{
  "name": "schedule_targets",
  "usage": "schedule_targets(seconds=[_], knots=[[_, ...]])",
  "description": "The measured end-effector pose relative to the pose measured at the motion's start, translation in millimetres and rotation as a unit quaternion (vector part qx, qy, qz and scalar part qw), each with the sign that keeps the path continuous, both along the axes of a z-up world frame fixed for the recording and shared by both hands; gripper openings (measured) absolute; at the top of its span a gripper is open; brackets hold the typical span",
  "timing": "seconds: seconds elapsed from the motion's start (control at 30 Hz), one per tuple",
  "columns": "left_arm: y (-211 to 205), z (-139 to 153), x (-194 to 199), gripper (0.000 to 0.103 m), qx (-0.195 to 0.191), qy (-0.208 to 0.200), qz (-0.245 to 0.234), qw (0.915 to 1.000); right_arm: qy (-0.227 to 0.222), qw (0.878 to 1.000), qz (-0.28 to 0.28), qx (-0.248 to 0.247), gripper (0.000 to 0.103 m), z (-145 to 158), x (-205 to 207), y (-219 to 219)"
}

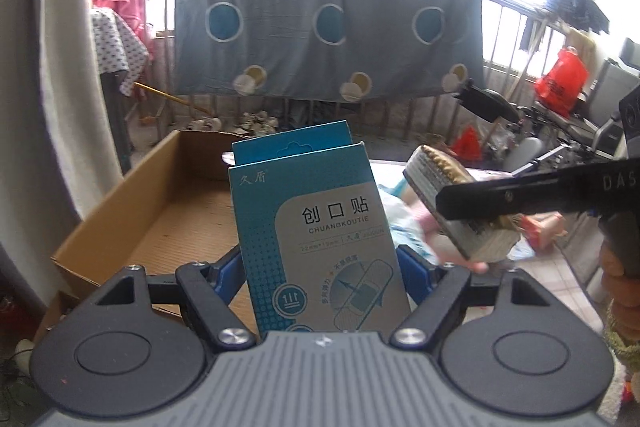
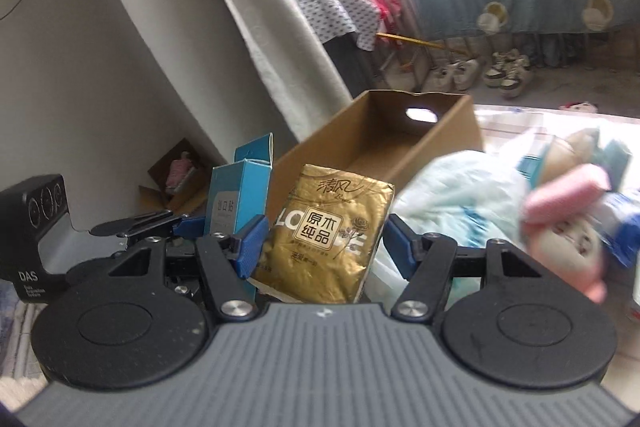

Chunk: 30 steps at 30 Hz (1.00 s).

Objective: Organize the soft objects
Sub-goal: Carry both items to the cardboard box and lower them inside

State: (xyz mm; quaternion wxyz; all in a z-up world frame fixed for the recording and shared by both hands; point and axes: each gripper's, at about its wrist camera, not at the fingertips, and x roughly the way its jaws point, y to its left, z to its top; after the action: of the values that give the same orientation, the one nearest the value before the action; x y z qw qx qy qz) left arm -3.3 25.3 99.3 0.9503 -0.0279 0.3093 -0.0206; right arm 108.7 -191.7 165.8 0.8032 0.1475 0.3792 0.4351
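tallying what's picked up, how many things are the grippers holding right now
2: a blue plaster box upright in the left gripper, and a gold tissue pack in the right gripper. Nothing else looks held.

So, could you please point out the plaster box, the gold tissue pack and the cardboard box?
plaster box (image 1: 320, 227): left wrist view, printed front.
gold tissue pack (image 2: 324, 227): right wrist view, label.
cardboard box (image 2: 452, 131): right wrist view, outer side wall.
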Motion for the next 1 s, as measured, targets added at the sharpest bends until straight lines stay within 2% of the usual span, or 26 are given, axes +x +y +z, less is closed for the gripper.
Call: schedule_targets(seconds=[0.17, 0.27, 0.4, 0.47, 0.5, 0.53, 0.67, 0.87, 1.0], knots=[[50.0, -0.8, 32.2, 0.079, 0.020, 0.015, 0.021, 0.9995, 0.020, 0.999, 0.027, 0.003, 0.063, 12.8, 43.3, 62.9], [79.8, -8.3, 64.2, 0.079, 0.026, 0.034, 0.014, 0.9990, 0.031, 0.999, 0.033, -0.012, 0.063, 12.6, 71.1, 103.9], [119.6, -24.7, 113.8, 0.079, 0.057, 0.062, 0.010, 0.9964, 0.057, 0.997, 0.031, -0.041, 0.063, 3.3, 117.8, 164.2], [131.9, -34.4, 141.5, 0.079, 0.073, 0.074, -0.002, 0.9946, 0.077, 0.995, 0.022, -0.056, 0.063, -8.3, 145.1, 193.3], [136.7, -40.6, 155.3, 0.079, 0.082, 0.081, -0.010, 0.9933, 0.100, 0.992, 0.007, -0.073, 0.063, -25.9, 173.7, 218.2], [140.1, -46.6, 168.8, 0.079, 0.092, 0.090, -0.018, 0.9916, 0.100, 0.992, 0.007, -0.073, 0.063, -25.9, 173.7, 218.2], [147.4, -74.3, 216.4, 0.079, 0.125, 0.125, -0.039, 0.9835, 0.134, 0.985, -0.023, -0.106, 0.063, -58.8, 219.0, 259.2], [143.9, -109.5, 267.1, 0.079, 0.178, 0.155, -0.069, 0.9693, 0.159, 0.973, -0.053, -0.158, 0.063, -102.9, 258.9, 299.6], [137.3, -124.4, 292.9, 0.080, 0.201, 0.166, -0.077, 0.9625, 0.173, 0.967, -0.069, -0.174, 0.063, -123.8, 278.1, 305.0]])
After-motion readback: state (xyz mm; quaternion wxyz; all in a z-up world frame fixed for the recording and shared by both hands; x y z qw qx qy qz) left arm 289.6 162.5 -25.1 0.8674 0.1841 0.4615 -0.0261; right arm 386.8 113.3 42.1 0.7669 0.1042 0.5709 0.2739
